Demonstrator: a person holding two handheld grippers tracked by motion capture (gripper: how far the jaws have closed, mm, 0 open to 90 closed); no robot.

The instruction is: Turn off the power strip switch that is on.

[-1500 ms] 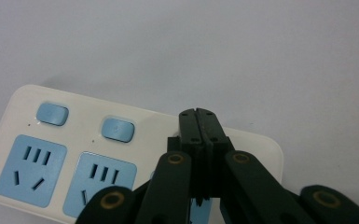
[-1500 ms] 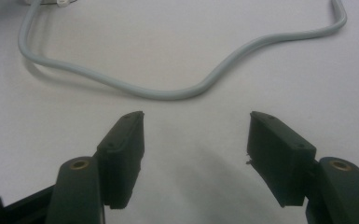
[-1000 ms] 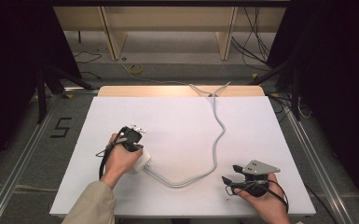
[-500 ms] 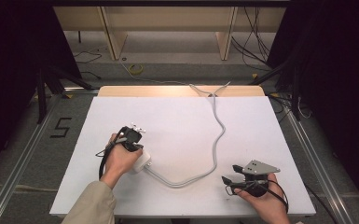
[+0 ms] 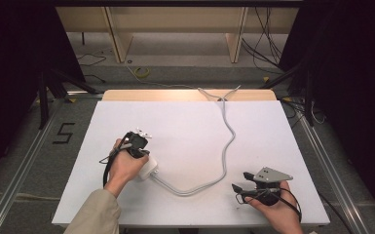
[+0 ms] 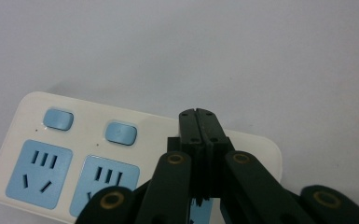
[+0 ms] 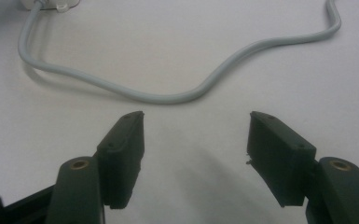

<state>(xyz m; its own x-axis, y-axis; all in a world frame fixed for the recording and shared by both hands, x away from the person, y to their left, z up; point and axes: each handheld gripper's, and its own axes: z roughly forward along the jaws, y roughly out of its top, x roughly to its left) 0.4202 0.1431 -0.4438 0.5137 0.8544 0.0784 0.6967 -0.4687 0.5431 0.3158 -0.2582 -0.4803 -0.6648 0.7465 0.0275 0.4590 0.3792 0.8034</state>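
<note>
White and flat, the table top (image 5: 185, 122) carries a cream plastic power strip with pale blue sockets and two pale blue rocker switches (image 6: 88, 154), lying near the table's left front part under the person's left hand (image 5: 124, 168). The left gripper (image 6: 199, 122) hangs just above the strip, its two black jaws pressed fully together with nothing between them, their tips over the strip's top face beside the second switch (image 6: 120, 133); whether the tips touch the plastic cannot be told. From the strip a grey round cable (image 5: 226, 146) runs in a loose curve across the table and off its far edge. The right gripper (image 7: 196, 126), held in the right hand (image 5: 275, 212) at the table's right front corner, has its jaws spread wide and empty, pointing toward the cable's bend, which lies near them but apart.
</note>
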